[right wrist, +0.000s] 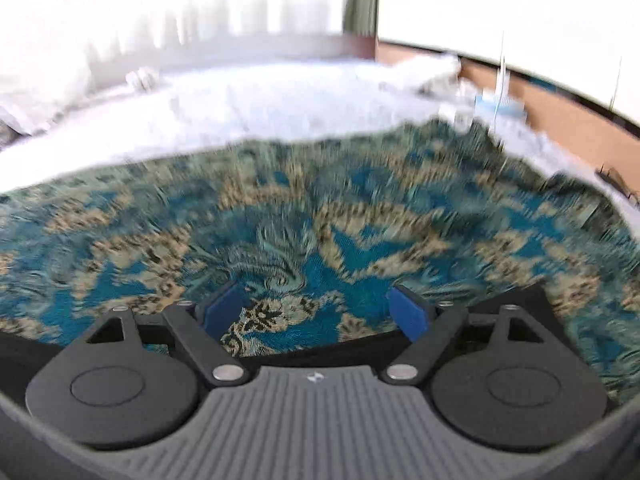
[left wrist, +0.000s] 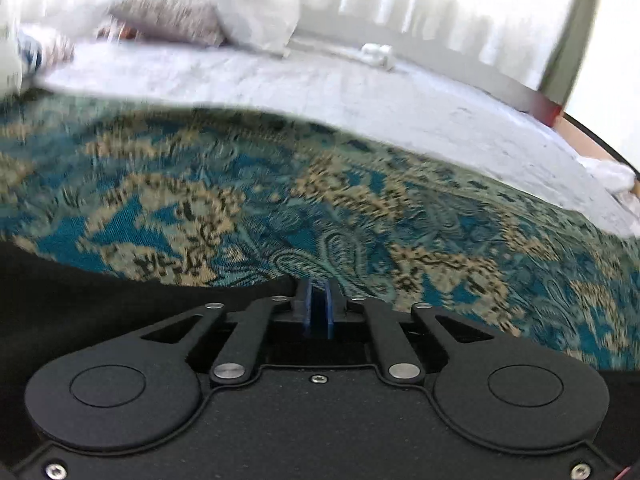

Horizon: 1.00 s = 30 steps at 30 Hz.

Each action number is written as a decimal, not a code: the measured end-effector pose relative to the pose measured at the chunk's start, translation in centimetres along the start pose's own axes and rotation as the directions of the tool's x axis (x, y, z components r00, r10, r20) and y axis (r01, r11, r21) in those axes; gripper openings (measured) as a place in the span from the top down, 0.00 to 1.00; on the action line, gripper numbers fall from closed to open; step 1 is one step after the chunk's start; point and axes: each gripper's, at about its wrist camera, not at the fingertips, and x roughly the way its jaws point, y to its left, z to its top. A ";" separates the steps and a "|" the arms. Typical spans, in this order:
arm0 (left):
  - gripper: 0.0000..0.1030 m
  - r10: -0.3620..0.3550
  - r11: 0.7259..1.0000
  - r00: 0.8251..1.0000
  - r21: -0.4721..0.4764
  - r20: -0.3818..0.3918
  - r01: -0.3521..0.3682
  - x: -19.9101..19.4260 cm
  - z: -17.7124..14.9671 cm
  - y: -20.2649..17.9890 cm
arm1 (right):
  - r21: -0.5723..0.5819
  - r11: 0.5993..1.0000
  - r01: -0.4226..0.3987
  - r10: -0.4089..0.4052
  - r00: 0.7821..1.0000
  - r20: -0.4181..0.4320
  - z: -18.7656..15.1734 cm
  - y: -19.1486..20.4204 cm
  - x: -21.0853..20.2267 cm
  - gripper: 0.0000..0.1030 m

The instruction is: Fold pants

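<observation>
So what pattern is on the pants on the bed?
The pants show a teal and tan paisley-like print with black flecks, clearest in the right wrist view.

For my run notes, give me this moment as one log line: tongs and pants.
left tongs: shut, nothing visibly gripped | right tongs: open, empty | pants: teal patterned, spread on white bed | fold: not visible

The left gripper (left wrist: 319,300) sits at the bottom centre of the left wrist view, its two blue pads (left wrist: 329,308) drawn almost together with only a thin slit between them, and its black linkage arms folded inward. The right gripper (right wrist: 318,312) fills the lower part of the right wrist view, its blue pads (right wrist: 410,314) spread wide apart, nothing gripped between them.
</observation>
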 end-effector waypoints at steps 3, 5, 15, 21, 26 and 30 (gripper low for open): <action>0.89 -0.014 0.994 0.998 0.110 0.065 0.007 -2.9 -1.0 -1.9 | -0.013 1.000 -0.008 0.008 1.000 0.018 -0.7 -1.5 -2.8 0.14; 0.89 -0.075 0.982 0.994 0.178 0.082 0.059 -4.9 -2.1 -3.5 | -0.028 1.000 -0.009 0.009 1.000 0.002 -1.8 -2.4 -4.2 0.30; 0.85 -0.188 0.919 0.982 0.346 -0.027 0.186 -6.2 -7.5 -11.1 | 0.007 0.994 0.111 -0.110 0.992 -0.064 -2.4 -8.7 -0.7 0.41; 0.85 -0.170 0.945 0.985 0.278 -0.023 0.170 -7.8 -8.8 -9.1 | 0.045 0.995 0.093 -0.098 0.986 0.132 -3.5 -11.2 -8.7 0.42; 0.85 -0.149 0.953 0.989 0.265 -0.005 0.145 -9.8 -10.3 -6.9 | 0.154 0.978 0.138 -0.158 0.980 0.121 -7.3 -15.3 -11.3 0.42; 0.84 -0.122 0.960 0.992 0.255 0.014 0.115 -10.6 -11.9 -5.5 | 0.267 0.948 0.176 -0.188 0.982 0.022 -8.4 -19.1 -10.1 0.38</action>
